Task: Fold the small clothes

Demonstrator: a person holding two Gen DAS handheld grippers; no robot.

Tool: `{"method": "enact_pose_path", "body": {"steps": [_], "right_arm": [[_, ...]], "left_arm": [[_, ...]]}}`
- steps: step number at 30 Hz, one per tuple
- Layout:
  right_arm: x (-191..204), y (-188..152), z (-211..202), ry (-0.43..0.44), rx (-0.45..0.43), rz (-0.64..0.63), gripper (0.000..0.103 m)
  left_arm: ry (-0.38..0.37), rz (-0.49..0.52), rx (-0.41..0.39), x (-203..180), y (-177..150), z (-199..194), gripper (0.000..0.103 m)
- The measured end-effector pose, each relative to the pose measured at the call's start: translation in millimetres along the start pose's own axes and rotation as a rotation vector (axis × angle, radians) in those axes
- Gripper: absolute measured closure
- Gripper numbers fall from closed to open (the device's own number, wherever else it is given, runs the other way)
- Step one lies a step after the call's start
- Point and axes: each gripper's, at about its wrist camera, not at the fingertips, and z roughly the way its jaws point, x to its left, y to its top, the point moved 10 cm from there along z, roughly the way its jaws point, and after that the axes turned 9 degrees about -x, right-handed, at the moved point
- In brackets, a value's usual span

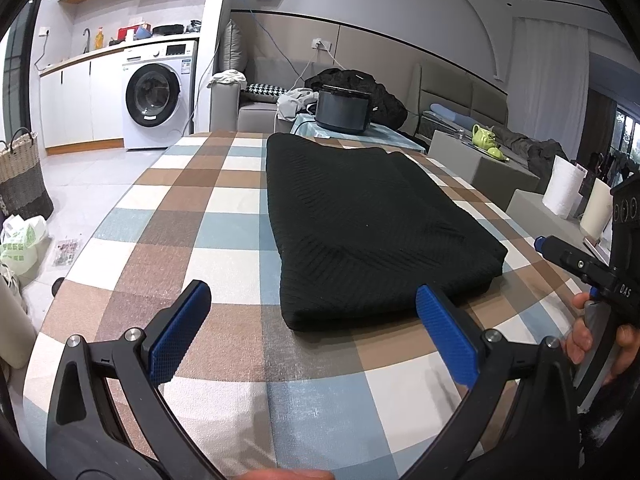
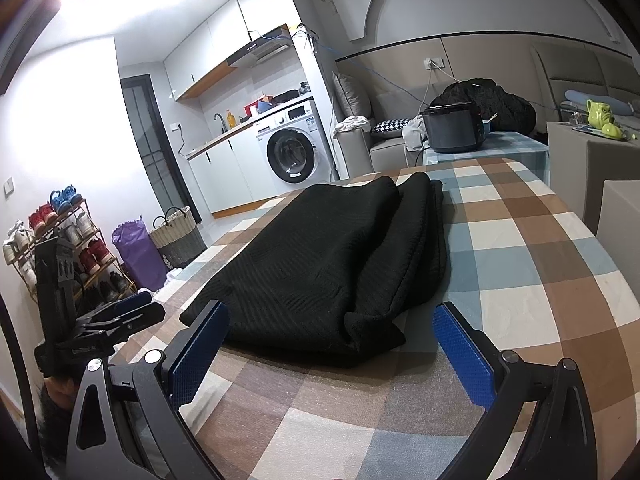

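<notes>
A black knitted garment [image 1: 360, 220] lies folded into a flat oblong on the checked tablecloth [image 1: 224, 216]. My left gripper [image 1: 312, 300] is open just short of the garment's near edge, its right blue pad close to that edge, nothing held. In the right wrist view the same garment [image 2: 320, 264] shows stacked folded layers along its right side. My right gripper [image 2: 332, 320] is open, its fingers straddling the near end of the garment without pinching it. The other gripper [image 2: 116, 320] appears at the left of this view, and the right gripper [image 1: 580, 264] with a hand at the right of the left view.
A dark rice cooker [image 1: 342, 110] stands on a small table beyond the far end. A grey sofa with dark clothing [image 1: 360, 84], a washing machine [image 1: 158, 100], a woven basket [image 1: 20, 172], paper towel rolls [image 1: 564, 188] and a shoe rack [image 2: 60, 248] surround the table.
</notes>
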Motion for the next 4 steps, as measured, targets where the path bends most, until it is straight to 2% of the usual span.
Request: {"method": "enact_pose_path", "body": {"steps": [4], "right_arm": [[-0.9, -0.1, -0.2, 0.001, 0.001, 0.002, 0.0]], "left_arm": [[-0.001, 0.001, 0.002, -0.7, -0.2, -1.1, 0.001]]}}
